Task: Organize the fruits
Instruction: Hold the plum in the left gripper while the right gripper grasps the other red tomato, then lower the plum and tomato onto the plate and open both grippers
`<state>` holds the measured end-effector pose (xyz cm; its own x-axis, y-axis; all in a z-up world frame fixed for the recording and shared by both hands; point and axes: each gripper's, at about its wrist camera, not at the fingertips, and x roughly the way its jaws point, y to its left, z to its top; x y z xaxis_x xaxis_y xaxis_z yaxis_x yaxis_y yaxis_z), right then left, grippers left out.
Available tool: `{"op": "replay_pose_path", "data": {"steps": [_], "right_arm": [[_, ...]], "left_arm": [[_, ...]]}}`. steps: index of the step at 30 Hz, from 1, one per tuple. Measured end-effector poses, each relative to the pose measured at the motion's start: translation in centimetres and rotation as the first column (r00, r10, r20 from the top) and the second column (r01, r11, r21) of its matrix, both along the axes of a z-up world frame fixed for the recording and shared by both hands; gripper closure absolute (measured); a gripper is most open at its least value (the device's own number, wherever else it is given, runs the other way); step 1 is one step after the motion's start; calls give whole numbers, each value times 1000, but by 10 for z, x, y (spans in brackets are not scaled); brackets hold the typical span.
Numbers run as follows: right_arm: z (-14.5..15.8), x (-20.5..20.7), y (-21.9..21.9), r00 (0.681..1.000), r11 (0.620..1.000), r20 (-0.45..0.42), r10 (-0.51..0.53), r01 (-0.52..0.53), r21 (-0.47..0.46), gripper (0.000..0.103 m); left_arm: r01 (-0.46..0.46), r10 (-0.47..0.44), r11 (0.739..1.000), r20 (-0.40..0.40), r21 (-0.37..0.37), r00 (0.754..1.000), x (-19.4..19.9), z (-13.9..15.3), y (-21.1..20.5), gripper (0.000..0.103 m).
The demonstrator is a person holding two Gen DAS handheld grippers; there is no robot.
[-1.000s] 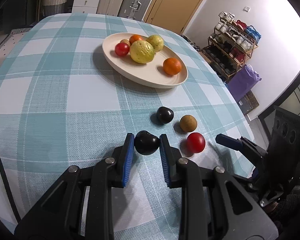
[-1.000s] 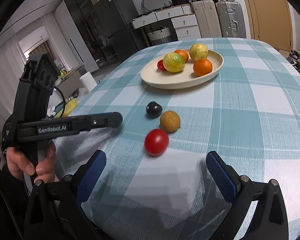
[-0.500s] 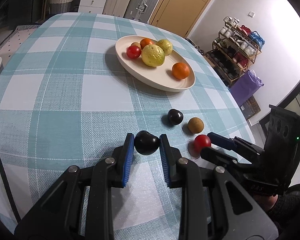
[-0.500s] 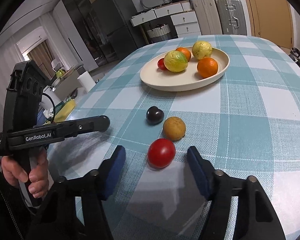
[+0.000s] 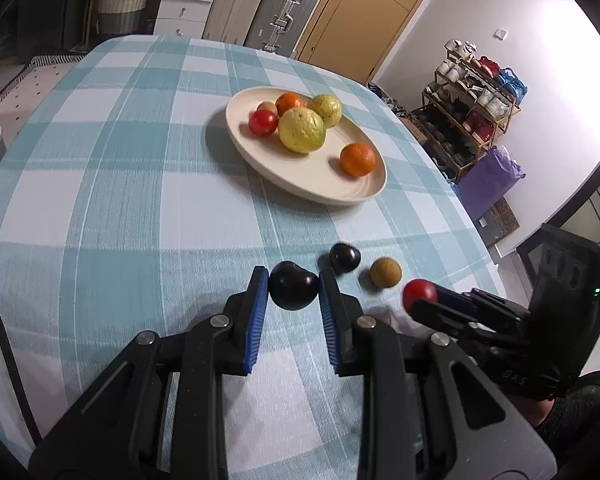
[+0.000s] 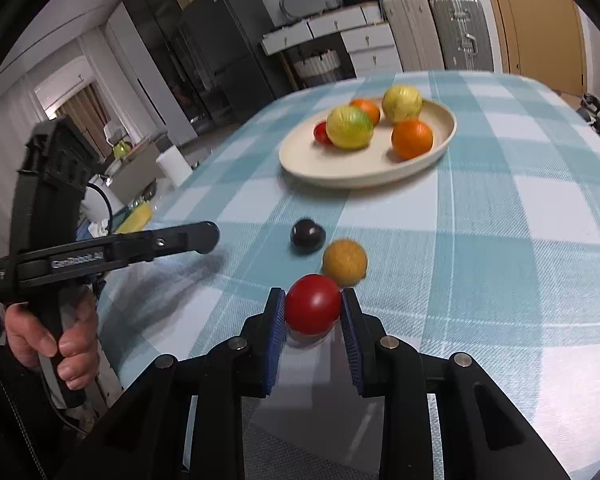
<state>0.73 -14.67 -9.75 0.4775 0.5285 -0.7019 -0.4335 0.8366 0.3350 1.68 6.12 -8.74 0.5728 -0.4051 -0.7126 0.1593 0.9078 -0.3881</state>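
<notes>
the left gripper [image 5: 293, 291] is gripping a dark plum [image 5: 293, 286], its blue pads [image 5: 258, 312] pressing on both sides of the fruit. a second plum [image 5: 344, 257] is lying just ahead and to the right of its tips, and a brown fruit [image 5: 385, 272] is sitting further right, both on the checked cloth [image 5: 120, 200].

the right gripper [image 6: 313, 312] is clamping a red tomato [image 6: 313, 304] between its pads [image 6: 275, 336]. the brown fruit is sitting just ahead of its tips, close behind the tomato; whether they are touching is not clear.

the plate [image 5: 268, 168] is standing well ahead of both tools, holding two yellow-green fruits [image 5: 301, 130], two oranges [image 5: 357, 159] and a tomato [image 5: 263, 123].
</notes>
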Motion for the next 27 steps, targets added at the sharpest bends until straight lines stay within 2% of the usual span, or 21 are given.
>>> {"op": "replay_pose_path", "data": {"steps": [7,16,27], "right_arm": [[25,11,-14,998,999,55,-19,16,51,75],[56,51,-26,987,997,152,-44,34,66,75],[65,118,-34,983,996,172,-69,59,61,75]], "left_arm": [[-4,4,1000,38,3,999,27,18,-3,80],[56,-54,998,94,-18,994,85,49,-27,80],[104,-102,992,32,-74,994,168,48,-61,80]]}}
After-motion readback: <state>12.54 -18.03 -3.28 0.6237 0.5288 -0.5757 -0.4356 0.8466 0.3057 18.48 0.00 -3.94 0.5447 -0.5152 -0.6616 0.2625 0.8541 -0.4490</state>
